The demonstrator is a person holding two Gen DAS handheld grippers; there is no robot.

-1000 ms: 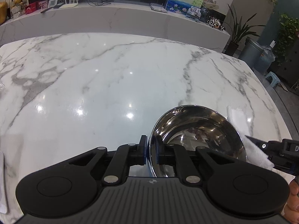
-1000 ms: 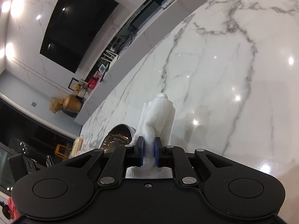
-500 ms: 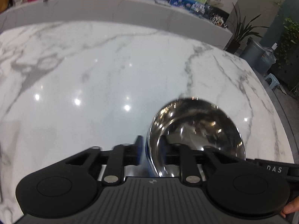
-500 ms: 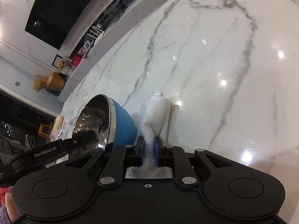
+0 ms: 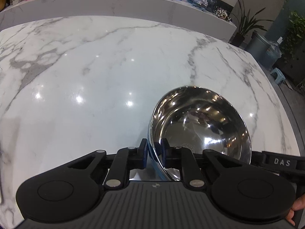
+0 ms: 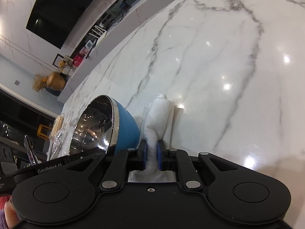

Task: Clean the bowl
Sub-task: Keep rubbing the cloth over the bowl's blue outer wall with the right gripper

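Observation:
A steel bowl (image 5: 200, 126) with a blue outside (image 6: 127, 127) stands tilted on its side on the white marble table (image 5: 95, 76). My left gripper (image 5: 154, 150) has the bowl's near rim between its blue pads, and its jaws are closing on it. The bowl's shiny inside (image 6: 95, 127) faces away from the right gripper. My right gripper (image 6: 151, 152) is shut on a crumpled white paper towel (image 6: 160, 114), which hangs just right of the bowl's blue wall and reaches down to the table. Part of the right gripper's black body (image 5: 282, 162) shows behind the bowl.
A clear plastic packet (image 6: 57, 129) lies on the table past the bowl. The table's right edge (image 5: 282, 95) drops to a floor with grey bins (image 5: 263, 47) and potted plants. A long counter (image 5: 114, 2) with small items runs behind the table.
The left jaws widened briefly around the rim and closed in again. The right gripper came down with the towel beside the bowl's blue outside; the towel has left the left wrist view.

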